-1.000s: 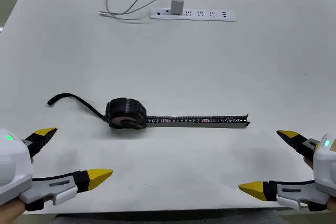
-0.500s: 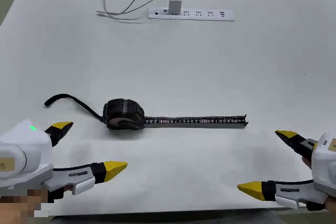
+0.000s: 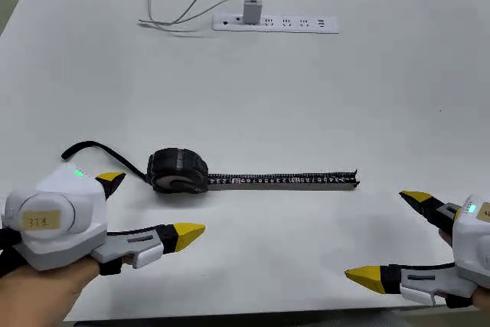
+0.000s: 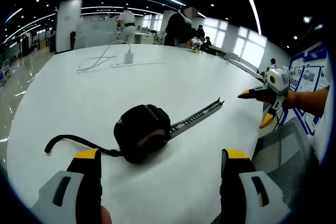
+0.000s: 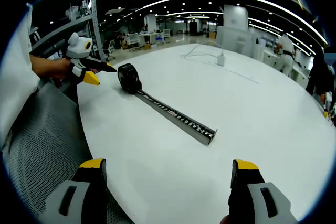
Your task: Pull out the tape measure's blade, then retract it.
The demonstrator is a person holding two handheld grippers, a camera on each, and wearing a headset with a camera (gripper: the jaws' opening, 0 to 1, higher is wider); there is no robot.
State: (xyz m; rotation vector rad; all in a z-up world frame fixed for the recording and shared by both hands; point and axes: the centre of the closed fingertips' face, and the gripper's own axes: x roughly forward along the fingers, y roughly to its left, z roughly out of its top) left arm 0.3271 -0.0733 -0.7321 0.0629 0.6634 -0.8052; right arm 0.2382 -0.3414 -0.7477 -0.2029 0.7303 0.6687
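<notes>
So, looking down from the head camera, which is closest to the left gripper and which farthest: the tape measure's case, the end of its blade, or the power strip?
From the left gripper:
1. Tape measure case, just ahead of its jaws.
2. Blade end, off to the right.
3. Power strip, far back, beyond both.

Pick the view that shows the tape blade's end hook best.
Right gripper view: the end hook lies nearest that camera, large and sharp. Head view shows the whole blade from above, with the hook tiny at its right end. Left gripper view shows the hook far off, beyond the case, small.
</notes>
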